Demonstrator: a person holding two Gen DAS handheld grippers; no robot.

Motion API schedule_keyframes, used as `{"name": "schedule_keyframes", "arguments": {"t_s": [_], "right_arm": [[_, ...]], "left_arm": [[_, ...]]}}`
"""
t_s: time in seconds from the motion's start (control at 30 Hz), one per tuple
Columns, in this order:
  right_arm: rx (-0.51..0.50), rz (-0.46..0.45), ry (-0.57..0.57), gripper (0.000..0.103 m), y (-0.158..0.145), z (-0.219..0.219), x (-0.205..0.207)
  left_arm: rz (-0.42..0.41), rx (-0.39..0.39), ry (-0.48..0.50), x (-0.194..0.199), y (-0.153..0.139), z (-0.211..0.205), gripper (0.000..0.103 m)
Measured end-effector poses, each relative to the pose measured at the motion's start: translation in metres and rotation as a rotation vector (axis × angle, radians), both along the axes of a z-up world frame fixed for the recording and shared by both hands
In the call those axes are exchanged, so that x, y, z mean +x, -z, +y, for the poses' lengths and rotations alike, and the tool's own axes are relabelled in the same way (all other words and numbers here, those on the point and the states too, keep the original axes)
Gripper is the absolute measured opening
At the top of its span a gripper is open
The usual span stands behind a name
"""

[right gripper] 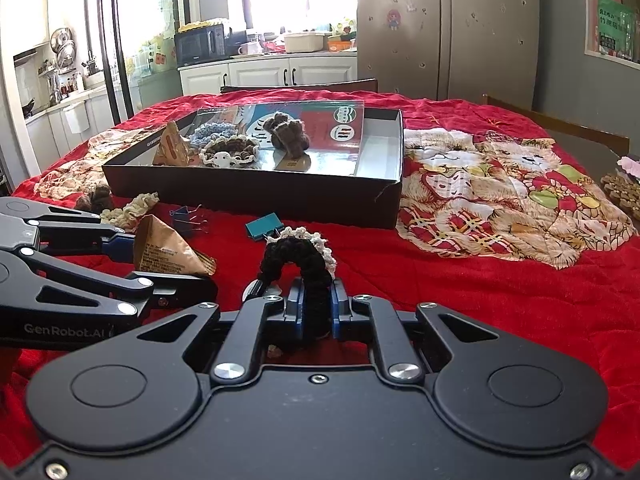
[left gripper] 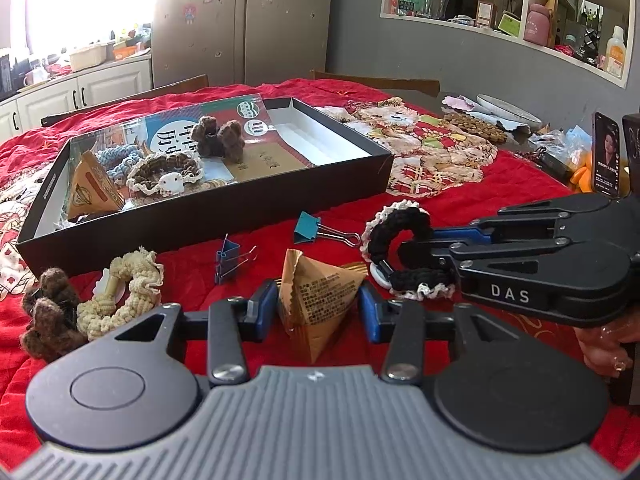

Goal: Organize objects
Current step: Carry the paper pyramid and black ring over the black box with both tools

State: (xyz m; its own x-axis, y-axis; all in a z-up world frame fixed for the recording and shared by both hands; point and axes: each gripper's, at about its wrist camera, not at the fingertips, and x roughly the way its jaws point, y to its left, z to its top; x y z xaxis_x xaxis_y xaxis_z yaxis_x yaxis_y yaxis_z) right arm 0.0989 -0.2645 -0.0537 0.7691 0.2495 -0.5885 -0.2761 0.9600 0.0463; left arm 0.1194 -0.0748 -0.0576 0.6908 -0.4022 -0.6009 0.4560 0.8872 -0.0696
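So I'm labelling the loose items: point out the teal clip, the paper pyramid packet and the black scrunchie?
teal clip (left gripper: 306, 227): left wrist view, on its teal body.
packet (left gripper: 316, 294): left wrist view, printed front face.
black scrunchie (right gripper: 298, 258): right wrist view, top of its loop.

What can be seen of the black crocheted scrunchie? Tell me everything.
The black scrunchie is a ring of thick black crocheted yarn edged with a cream lace frill, with a small white piece at one side. The right gripper is shut on one part of its band, so the loop arches forward of the pads, above the red quilt, near the teal binder clip.
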Motion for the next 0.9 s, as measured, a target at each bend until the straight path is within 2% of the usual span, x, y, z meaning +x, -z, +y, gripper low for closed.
{"name": "schedule_keyframes", "arguments": {"t_s": [0.53, 0.9], "right_arm": [[-0.005, -0.042, -0.016, 0.012, -0.019, 0.004, -0.006], [-0.020, -0.091, -0.053, 0.012, -0.041, 0.013, -0.010]], "left_arm": [[-0.011, -0.014, 0.003, -0.005, -0.009, 0.005, 0.047], [-0.052, -0.032, -0.017, -0.010, -0.030, 0.020, 0.047]]}}
